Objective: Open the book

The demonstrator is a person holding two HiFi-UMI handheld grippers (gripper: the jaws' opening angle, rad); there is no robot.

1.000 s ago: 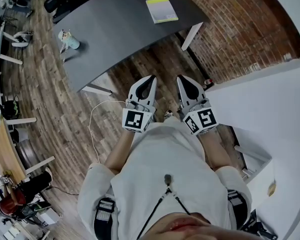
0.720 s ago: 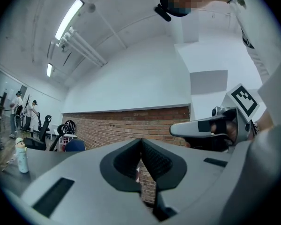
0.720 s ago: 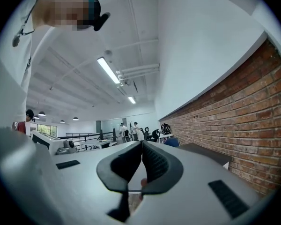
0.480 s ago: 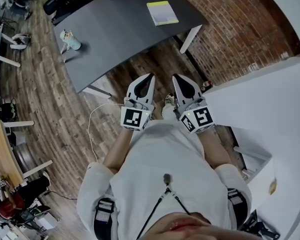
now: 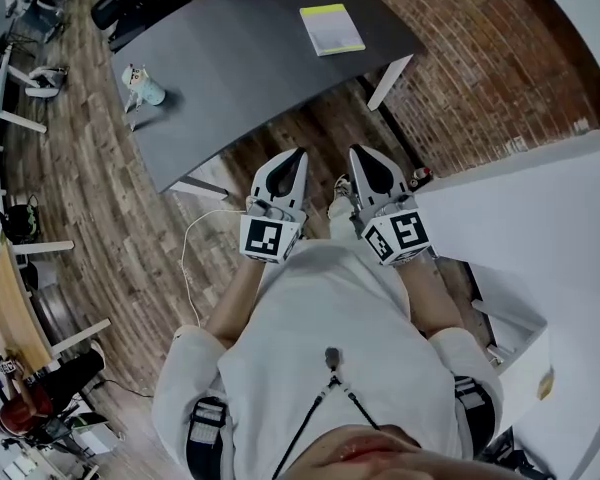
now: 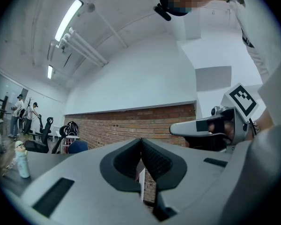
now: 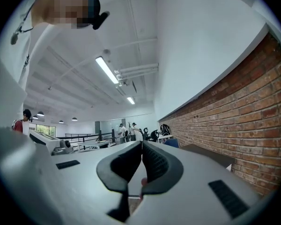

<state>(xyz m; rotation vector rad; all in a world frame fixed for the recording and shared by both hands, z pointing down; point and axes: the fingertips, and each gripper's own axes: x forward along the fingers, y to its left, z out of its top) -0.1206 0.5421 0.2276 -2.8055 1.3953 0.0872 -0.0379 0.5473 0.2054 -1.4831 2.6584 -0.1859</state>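
1. Close to my chest, the left gripper [image 5: 298, 154] and right gripper [image 5: 357, 152] sit level, both clenched and empty.
2. Well ahead of them, the book [image 5: 332, 29] lies closed on the table [image 5: 230, 68].
3. I reckon this is the approach; next I must reach the book.

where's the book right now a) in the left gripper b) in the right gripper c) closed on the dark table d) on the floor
c: the book lies closed on the dark table, well ahead of the left gripper and right gripper, both shut on nothing.
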